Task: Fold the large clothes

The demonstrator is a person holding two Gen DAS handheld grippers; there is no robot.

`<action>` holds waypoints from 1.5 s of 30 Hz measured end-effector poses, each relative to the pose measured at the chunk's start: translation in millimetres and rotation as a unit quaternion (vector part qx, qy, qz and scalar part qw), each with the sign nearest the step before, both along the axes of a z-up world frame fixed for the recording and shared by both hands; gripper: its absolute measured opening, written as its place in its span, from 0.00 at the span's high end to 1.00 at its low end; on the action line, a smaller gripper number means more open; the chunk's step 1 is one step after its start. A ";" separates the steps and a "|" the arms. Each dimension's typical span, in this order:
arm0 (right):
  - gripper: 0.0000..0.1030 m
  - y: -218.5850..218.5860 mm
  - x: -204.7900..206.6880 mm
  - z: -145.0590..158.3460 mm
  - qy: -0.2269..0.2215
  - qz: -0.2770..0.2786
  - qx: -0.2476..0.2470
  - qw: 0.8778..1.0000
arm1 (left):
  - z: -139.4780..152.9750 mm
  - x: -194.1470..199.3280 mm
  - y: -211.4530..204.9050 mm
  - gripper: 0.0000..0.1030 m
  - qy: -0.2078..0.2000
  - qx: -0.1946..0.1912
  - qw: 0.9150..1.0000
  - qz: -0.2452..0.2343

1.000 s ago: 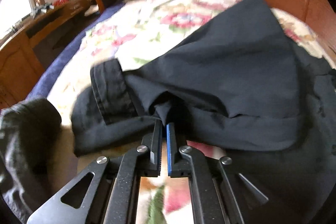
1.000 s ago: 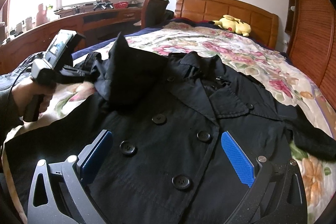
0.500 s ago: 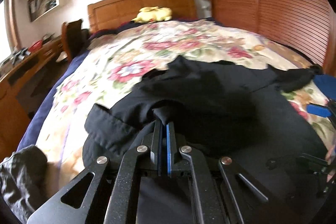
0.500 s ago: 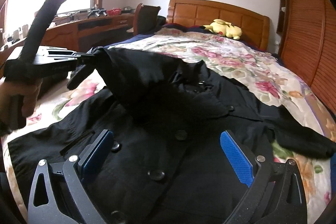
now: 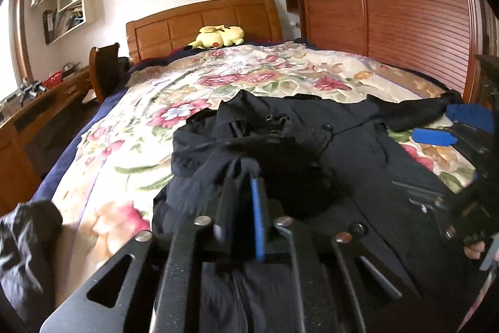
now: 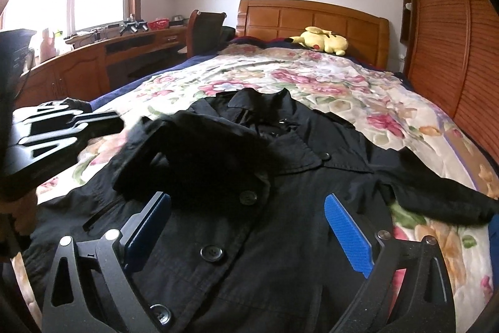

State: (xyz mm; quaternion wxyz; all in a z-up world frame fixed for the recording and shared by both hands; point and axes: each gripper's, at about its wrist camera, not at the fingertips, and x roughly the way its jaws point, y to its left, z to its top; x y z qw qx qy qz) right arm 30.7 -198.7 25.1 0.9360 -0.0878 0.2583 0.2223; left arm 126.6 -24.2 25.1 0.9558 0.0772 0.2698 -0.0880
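A black buttoned coat (image 6: pixel 280 208) lies face up on the floral bedspread (image 6: pixel 312 77), collar toward the headboard. One sleeve (image 6: pixel 193 158) is folded across its chest; the other sleeve (image 6: pixel 436 195) stretches out to the right. My left gripper (image 5: pixel 242 177) hovers at the folded sleeve (image 5: pixel 280 164) with its jaws opening. A narrow gap shows between them and blurred fabric sits at the tips. In the right wrist view the left gripper (image 6: pixel 115 120) stands just left of the cuff. My right gripper (image 6: pixel 246 205) is open wide above the coat's buttons, holding nothing.
A yellow plush toy (image 6: pixel 321 41) lies by the wooden headboard (image 6: pixel 312 17). A slatted wardrobe (image 6: pixel 452 52) runs along the right side. A desk (image 6: pixel 93 58) and chair (image 6: pixel 202 30) stand left of the bed. Another dark garment (image 5: pixel 28 233) lies at the bed's near left corner.
The left gripper carried the sleeve up and across the coat's front, laid it over the chest, and its jaws have parted. The right gripper has hardly moved.
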 end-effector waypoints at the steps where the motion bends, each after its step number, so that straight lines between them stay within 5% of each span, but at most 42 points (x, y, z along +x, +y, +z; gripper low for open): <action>1: 0.05 0.3 1.6 -0.1 0.001 0.002 0.000 1.000 | 0.2 -5.7 4.4 0.74 -0.002 -0.006 1.000 0.003; 6: 0.10 2.0 2.7 -0.5 0.002 0.015 0.001 1.000 | -2.3 -22.6 20.5 0.56 -0.010 -0.016 1.000 0.018; 8: 0.12 4.3 3.5 -1.2 0.003 0.022 -0.001 1.000 | -4.1 -28.1 27.1 0.31 -0.011 -0.018 0.999 0.024; 10: 0.14 6.1 3.8 -1.9 0.004 0.025 -0.003 1.000 | -5.7 -35.8 34.5 0.22 -0.016 -0.024 0.999 0.025; 33: 0.18 27.6 2.3 -1.7 0.019 0.057 -0.004 0.998 | -23.9 -68.9 103.7 0.22 -0.028 -0.059 0.995 0.071; 45: 0.40 93.8 26.3 -6.3 0.050 0.101 -0.042 0.993 | -19.4 -73.9 127.5 0.21 -0.044 -0.069 0.993 0.080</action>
